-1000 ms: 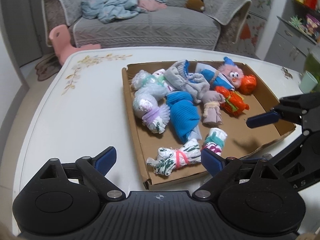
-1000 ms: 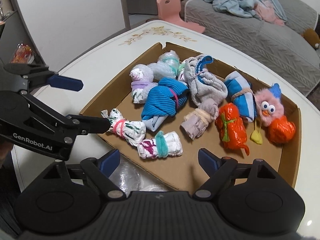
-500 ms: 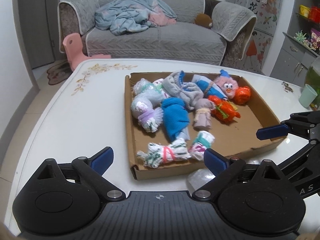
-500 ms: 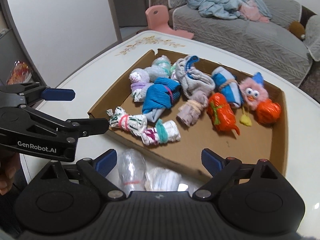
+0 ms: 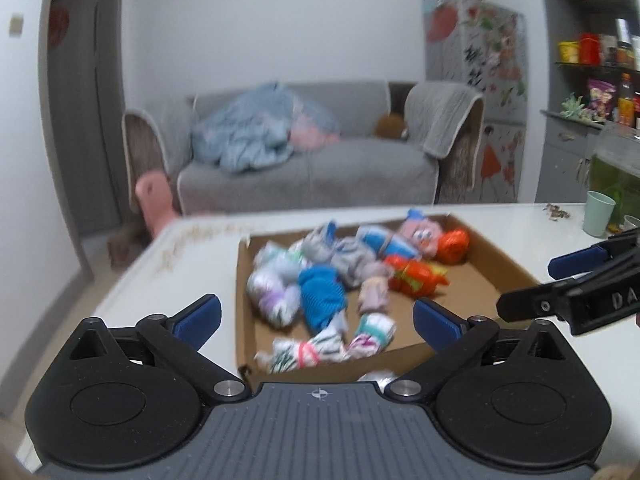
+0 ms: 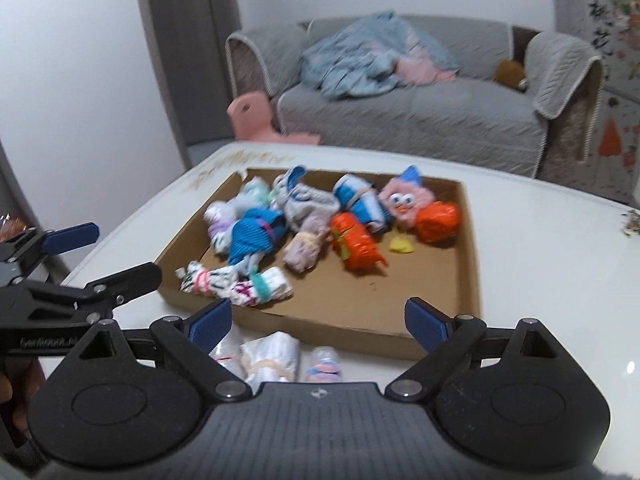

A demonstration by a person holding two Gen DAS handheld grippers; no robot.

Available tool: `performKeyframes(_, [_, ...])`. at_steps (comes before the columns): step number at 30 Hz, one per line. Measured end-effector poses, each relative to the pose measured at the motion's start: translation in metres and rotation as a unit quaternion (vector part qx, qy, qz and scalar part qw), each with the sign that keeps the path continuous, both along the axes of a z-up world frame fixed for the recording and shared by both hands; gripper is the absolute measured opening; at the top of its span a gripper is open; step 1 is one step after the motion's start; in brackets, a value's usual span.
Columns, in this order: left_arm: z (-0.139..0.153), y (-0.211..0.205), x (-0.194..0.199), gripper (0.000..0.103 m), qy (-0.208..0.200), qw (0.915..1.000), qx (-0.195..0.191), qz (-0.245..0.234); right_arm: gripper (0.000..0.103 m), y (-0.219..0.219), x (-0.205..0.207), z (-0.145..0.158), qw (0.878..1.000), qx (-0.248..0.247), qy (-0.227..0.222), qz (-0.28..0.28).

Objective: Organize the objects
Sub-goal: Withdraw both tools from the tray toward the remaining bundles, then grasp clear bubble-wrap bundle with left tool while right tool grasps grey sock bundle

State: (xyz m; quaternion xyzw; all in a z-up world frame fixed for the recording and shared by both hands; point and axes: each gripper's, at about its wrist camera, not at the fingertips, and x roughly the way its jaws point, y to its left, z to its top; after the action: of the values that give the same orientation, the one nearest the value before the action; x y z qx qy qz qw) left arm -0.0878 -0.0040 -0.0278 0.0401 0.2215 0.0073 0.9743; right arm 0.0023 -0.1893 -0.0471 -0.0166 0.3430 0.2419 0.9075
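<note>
Operator: Report tool state, both units.

Inspector: The left gripper (image 5: 316, 318) stands with its jaws spread wide and nothing between them; its blue pads (image 5: 198, 317) sit at lower left and lower right of the left wrist view. The right gripper (image 6: 318, 320) is likewise spread wide and holds nothing. Each unit shows in the other's view: the right one at the right edge of the left wrist view, the left one at the left edge of the right wrist view.

Operator: Location of the task items?

Inspector: The cardboard tray (image 6: 436, 284) lies on the white table (image 6: 540, 264), centre of frame in both views. Rolled bundles crowd its upper-left part. The blue ribbed bundle (image 6: 254, 240) lies left of centre, and the orange bundle (image 6: 356, 242) at centre. The pink fuzzy toy (image 6: 404, 200) lies upper right, touching the round orange bundle (image 6: 438, 222). Two white patterned bundles (image 6: 236, 284) lie along the tray's near left edge.

Operator: Anything outside the tray?

Inspector: Yes. In the right wrist view, three clear-wrapped bundles (image 6: 272, 354) rest on the table just below the tray's near wall, between the right gripper's fingers. Both views are motion-blurred; finer detail cannot be read.

Operator: Background?

Inspector: A grey sofa (image 5: 312, 168) in the upper centre; a green cup (image 5: 599, 214) at the right edge of the left wrist view.
</note>
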Motion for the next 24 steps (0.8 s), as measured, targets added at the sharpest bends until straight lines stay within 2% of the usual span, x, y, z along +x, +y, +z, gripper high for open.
performKeyframes(4, [-0.003,-0.013,-0.013,0.103,-0.037,0.999,0.014,-0.019,0.095,-0.01,-0.011,0.001,0.999,0.011,-0.029,-0.008])
performKeyframes(10, [-0.016,-0.018,-0.033,0.103,-0.064,0.9971,0.009,-0.039,0.097,-0.025,-0.031,-0.005,0.998,0.029,-0.056,-0.011])
performKeyframes(14, [-0.029,-0.022,-0.038,0.103,-0.058,0.9972,0.009,-0.046,0.098,-0.031,-0.04,-0.012,0.998,0.034,-0.058,-0.008])
performKeyframes(24, [-0.058,-0.026,-0.028,0.103,0.002,0.9982,-0.009,-0.059,0.099,-0.034,-0.069,-0.035,0.997,0.024,-0.072,0.03])
